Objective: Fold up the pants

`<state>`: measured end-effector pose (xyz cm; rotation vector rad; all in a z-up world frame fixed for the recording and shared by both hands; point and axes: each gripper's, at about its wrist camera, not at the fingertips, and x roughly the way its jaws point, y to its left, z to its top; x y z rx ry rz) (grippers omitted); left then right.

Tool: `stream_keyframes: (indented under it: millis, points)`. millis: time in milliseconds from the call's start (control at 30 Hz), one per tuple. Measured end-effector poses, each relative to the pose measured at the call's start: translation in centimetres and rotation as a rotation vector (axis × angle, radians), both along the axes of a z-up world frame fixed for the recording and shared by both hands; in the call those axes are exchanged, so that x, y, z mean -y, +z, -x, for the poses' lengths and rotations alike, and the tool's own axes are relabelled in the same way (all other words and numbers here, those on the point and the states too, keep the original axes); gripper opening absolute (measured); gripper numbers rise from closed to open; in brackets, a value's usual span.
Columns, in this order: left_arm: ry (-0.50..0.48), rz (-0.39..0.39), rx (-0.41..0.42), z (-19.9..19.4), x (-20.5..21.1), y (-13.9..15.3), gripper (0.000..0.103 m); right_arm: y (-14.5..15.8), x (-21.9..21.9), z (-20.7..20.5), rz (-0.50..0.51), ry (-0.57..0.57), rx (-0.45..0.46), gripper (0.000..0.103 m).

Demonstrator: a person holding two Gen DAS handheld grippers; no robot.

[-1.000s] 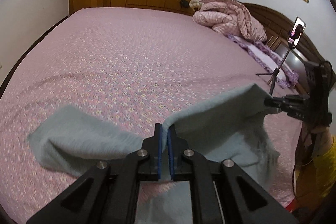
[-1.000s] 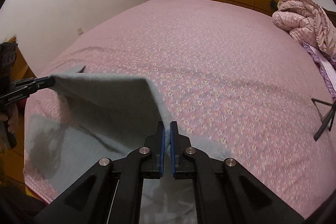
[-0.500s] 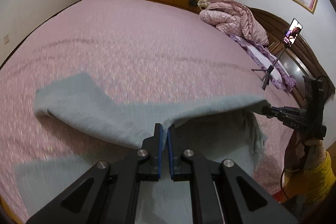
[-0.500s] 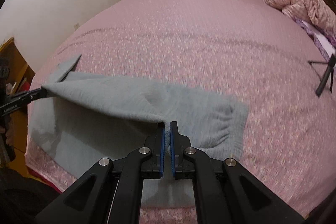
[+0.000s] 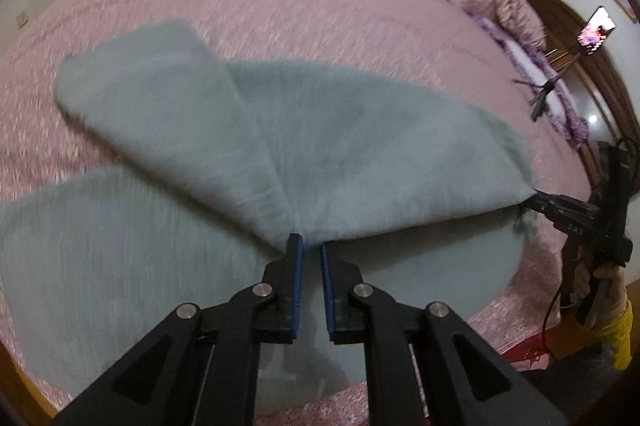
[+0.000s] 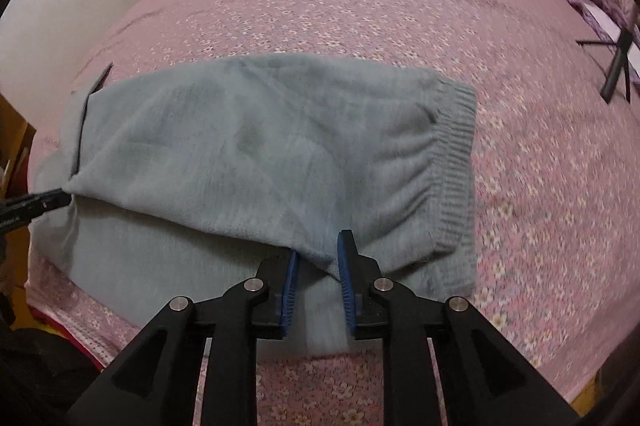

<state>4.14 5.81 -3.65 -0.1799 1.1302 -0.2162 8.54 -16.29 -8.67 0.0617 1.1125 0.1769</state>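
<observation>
The grey pants [image 6: 256, 154] lie folded over on the pink bed [image 6: 360, 6], and with the left claw [image 5: 311, 254] and right claw [image 6: 318, 258] both slightly parted, apparently releasing the edge, the next move calls for regrasping for another fold.

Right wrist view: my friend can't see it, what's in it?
Gray-blue pants lie folded over on a pink flowered bedspread. The right tongs sit open at the near edge, fabric between the blue pads. The left tongs reach the pants' left corner.
</observation>
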Motion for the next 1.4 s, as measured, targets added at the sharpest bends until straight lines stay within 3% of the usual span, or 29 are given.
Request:
stream_keyframes:
  millis: [133, 233, 367, 467, 600, 833, 967, 1100, 1167, 1200, 1233, 1400]
  points:
    - [0.03, 0.016, -0.032, 0.5, -0.4, -0.5, 0.015, 1.0, 1.8, 1.7, -0.028, -0.074, 0.015, 0.038]
    - [0.065, 0.03, -0.035, 1.0, -1.0, -0.2, 0.027, 1.4, 3.2, 2.3, -0.05, -0.134, 0.015, 0.042]
    - [0.112, 0.067, -0.016, 1.5, -2.1, 0.5, 0.04, 1.6, 5.6, 2.4, -0.229, -0.247, -0.007, 0.042]
    - [0.139, 0.109, -0.013, 1.3, -2.8, 0.9, 0.042, 1.0, 6.3, 1.8, -0.317, -0.298, -0.02, 0.042]
    - [0.17, 0.131, -0.033, 0.8, -3.1, 0.7, 0.043, -0.1, 6.5, 0.6, -0.307, -0.343, -0.04, 0.042]
    - [0.208, 0.164, -0.074, -1.0, -2.6, -0.1, 0.044, -2.0, 7.1, -0.5, -0.42, -0.398, -0.055, 0.041]
    - [0.239, 0.137, -0.083, -1.8, -2.5, -0.7, 0.044, -1.5, 7.6, -1.2, -0.416, -0.399, -0.036, 0.033]
    - [0.259, 0.138, -0.083, -2.4, -2.7, -0.9, 0.044, -0.4, 8.2, -1.7, -0.45, -0.37, -0.009, 0.009]
    - [0.254, 0.115, -0.073, -2.4, -2.5, -0.9, 0.04, 0.9, 8.3, -1.7, -0.425, -0.358, 0.028, 0.008]
    - [0.253, 0.099, -0.064, -2.3, -2.4, -0.8, 0.018, 1.2, 8.2, -1.2, -0.412, -0.35, 0.047, 0.007]
    - [0.252, 0.06, -0.051, -2.1, -2.4, -0.6, 0.007, 1.8, 8.3, -0.9, -0.407, -0.344, 0.062, 0.007]
    - [0.262, 0.117, 0.012, -0.3, -3.7, 2.0, 0.005, 4.8, 8.5, 0.6, -0.39, -0.315, 0.115, 0.006]
